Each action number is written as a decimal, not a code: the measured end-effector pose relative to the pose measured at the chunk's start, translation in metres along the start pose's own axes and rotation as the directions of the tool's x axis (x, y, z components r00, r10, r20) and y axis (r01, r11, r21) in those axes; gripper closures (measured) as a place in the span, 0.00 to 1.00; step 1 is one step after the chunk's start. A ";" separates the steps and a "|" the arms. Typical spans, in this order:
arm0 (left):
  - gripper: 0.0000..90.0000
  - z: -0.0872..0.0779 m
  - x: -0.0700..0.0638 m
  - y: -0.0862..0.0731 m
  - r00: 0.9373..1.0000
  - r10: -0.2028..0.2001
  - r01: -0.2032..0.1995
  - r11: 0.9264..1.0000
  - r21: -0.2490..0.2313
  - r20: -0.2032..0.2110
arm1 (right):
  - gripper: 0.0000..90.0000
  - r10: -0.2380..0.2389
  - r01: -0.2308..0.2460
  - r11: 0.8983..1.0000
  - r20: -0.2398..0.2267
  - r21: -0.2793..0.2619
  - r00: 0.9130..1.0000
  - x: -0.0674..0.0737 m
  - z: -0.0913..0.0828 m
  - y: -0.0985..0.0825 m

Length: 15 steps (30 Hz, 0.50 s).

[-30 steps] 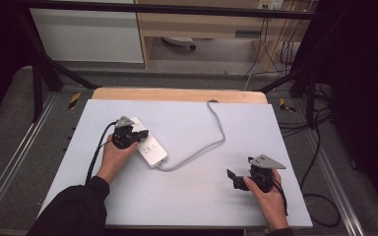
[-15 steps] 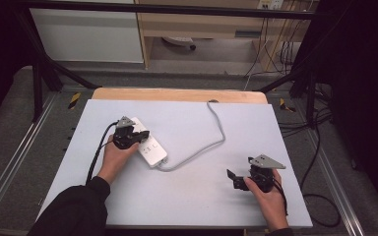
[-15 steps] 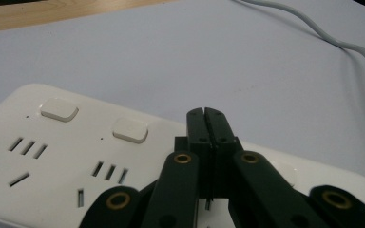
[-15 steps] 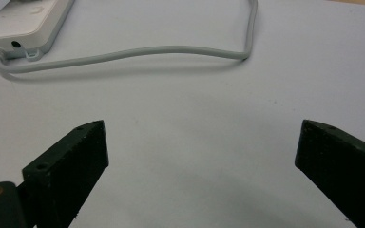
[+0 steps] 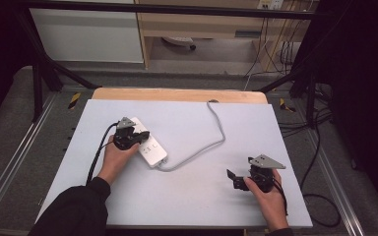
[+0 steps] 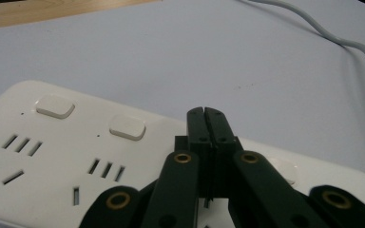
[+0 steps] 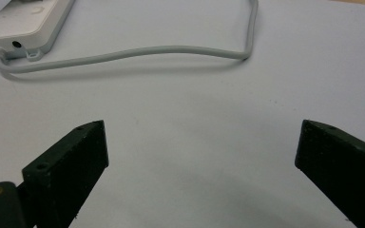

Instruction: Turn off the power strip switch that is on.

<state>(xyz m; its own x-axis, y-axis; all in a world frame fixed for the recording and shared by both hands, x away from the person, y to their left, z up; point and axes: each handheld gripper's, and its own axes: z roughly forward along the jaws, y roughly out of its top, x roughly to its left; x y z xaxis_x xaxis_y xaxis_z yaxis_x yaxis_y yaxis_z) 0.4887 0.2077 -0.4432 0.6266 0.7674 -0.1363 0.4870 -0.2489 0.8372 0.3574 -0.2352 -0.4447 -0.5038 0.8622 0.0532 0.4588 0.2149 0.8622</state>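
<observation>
A white power strip [image 5: 147, 145] lay flat on the pale grey table [image 5: 192, 196], toward the left side and about midway between the far and near edges, set at a slant. Its grey cable [image 5: 211, 142] left the strip's nearer end, curved across the middle of the surface and ran up to the far edge, where a strip of bare wood [image 5: 177, 94] showed. The person's left hand [image 5: 113, 157] held the left gripper [image 5: 140, 135] over the strip's far end, and its jaws were pressed fully together with nothing between them. In the left gripper view the closed tips [image 6: 204, 118] hovered just above the strip's white face, close to a row of small white switches [image 6: 127, 127] and the socket slots [image 6: 107, 168]; I could not tell whether the tips touched the plastic. The right hand [image 5: 270, 196] rested near the table's near right corner, well apart from the strip, and the right gripper [image 5: 236, 178] pointed toward the left with its jaws spread wide and empty. In the right gripper view the bare tabletop lay between those jaws, with the strip's cable end [image 7: 26, 28] beyond.
</observation>
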 end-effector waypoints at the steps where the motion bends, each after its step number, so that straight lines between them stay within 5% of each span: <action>1: 1.00 0.000 0.000 0.000 1.000 0.005 -0.005 1.000 0.001 -0.001 | 0.05 -0.001 0.001 1.000 0.000 0.001 1.000 0.000 0.000 0.000; 15: 1.00 0.000 -0.001 0.000 1.000 0.028 -0.028 1.000 0.004 -0.007 | 0.05 0.000 0.000 1.000 -0.002 0.010 1.000 0.000 0.001 0.000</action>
<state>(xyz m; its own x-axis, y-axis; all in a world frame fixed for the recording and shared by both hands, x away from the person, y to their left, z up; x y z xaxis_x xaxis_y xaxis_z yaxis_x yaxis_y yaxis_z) 0.4881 0.2067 -0.4429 0.6359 0.7640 -0.1090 0.4714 -0.2726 0.8388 0.3577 -0.2348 -0.4452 -0.5054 0.8612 0.0543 0.4660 0.2194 0.8572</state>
